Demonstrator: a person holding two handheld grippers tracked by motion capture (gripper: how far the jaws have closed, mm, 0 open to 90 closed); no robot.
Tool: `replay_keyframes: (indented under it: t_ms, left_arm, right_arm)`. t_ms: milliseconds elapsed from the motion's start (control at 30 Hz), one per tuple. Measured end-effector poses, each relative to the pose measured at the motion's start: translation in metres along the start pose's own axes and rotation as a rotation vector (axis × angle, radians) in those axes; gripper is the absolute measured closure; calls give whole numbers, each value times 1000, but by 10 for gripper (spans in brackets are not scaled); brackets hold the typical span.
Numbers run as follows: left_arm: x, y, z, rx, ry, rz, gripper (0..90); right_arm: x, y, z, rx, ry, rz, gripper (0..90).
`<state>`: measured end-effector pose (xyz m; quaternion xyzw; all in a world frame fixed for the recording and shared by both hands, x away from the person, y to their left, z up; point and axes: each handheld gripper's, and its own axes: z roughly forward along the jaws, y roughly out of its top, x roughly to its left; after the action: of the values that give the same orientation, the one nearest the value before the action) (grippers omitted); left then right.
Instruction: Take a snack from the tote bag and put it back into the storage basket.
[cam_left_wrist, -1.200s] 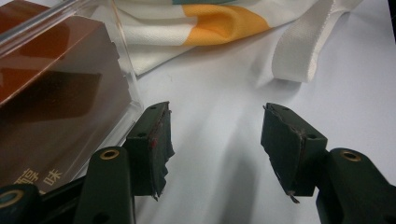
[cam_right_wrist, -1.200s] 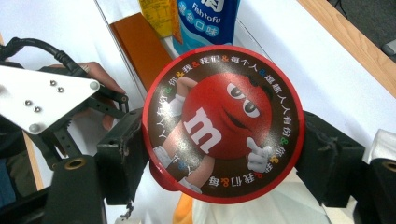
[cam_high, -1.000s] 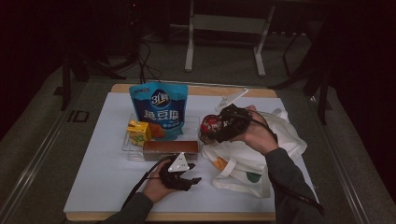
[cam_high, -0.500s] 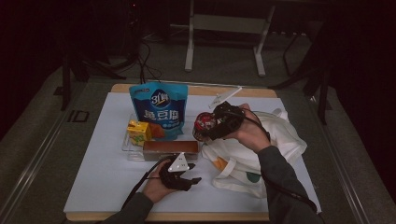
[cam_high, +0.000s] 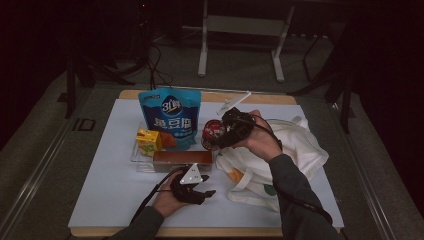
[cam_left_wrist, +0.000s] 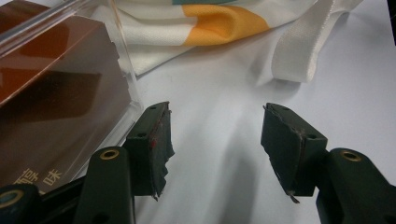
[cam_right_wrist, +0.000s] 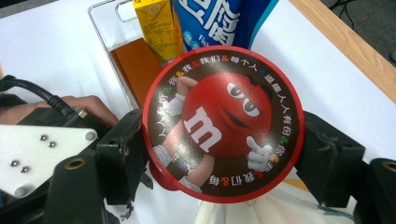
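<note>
Gripping a round candy tub (cam_right_wrist: 223, 123) by its sides, the right gripper (cam_right_wrist: 224, 154) holds it above the white bag (cam_high: 280, 155); the left gripper (cam_left_wrist: 215, 149) rests on the table (cam_high: 110, 185), jaws apart, empty.

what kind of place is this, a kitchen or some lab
Probably a lab or recording room, not a kitchen: a white-covered table bearing packaged snacks such as a blue pouch, metal stand legs and loose cables behind it.
</note>
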<state>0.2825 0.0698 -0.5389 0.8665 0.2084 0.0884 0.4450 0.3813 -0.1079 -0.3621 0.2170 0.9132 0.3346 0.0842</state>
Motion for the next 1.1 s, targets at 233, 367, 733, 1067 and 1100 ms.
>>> replay_keyframes:
  t_ms: [233,367,733,1067,1100]
  left_arm:
    - [0,0,0,0,-1,-1,428]
    - [0,0,0,-1,-2,-2,428]
    - [0,0,0,0,-3,-1,428]
    - [0,0,0,2,-2,2,428]
    - [0,0,0,2,-2,2,428]
  right_arm:
    - [0,2,6,-6,6,5,255]
    - [1,5,9,-4,6,10,255]
    - [1,11,18,2,0,9,255]
    - [0,12,27,8,-6,24,255]
    - [0,12,28,9,-9,24,255]
